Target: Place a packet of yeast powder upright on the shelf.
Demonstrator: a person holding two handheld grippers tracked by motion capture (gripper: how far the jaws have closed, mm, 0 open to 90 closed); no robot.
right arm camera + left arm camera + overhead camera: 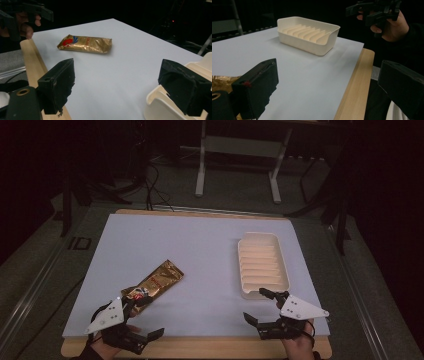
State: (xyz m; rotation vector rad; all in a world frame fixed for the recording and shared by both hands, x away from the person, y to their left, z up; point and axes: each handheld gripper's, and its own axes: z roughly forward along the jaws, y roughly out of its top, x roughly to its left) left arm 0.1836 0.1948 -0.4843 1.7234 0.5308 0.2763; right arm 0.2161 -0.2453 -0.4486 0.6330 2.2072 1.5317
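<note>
- Nearest the high view's camera, the left gripper (143, 319) and the right gripper (264, 306) are held over the near edge of the table (200, 250), each in a person's hand.
- Both tools are seen released: the jaws stand wide apart in each gripper view and nothing is clasped between them.
- A gold snack packet (154, 282) is found lying flat on the pale table cover at the near left, slanted, its red-printed end towards the left gripper. One jaw is seen just beside that end; contact cannot be confirmed.
- A cream ribbed tray (262, 265) is set on the right half of the table, well apart from the packet. It is seen empty, and its near rim (160, 100) lies just beside the right gripper.
- The step in hand is judged to be a pick-up of the packet by the left gripper, with the tray as the likely destination.
- Risk one: the packet lies flat and thin, so it could be pushed along the smooth cover instead of gripped if the jaws are brought in too high.
- Risk two: a pinch on the foil seal alone could slip, and the packet could be dropped short of the tray.
- Risk three: the tray could be nudged by the right gripper, given how close the two are.
</note>
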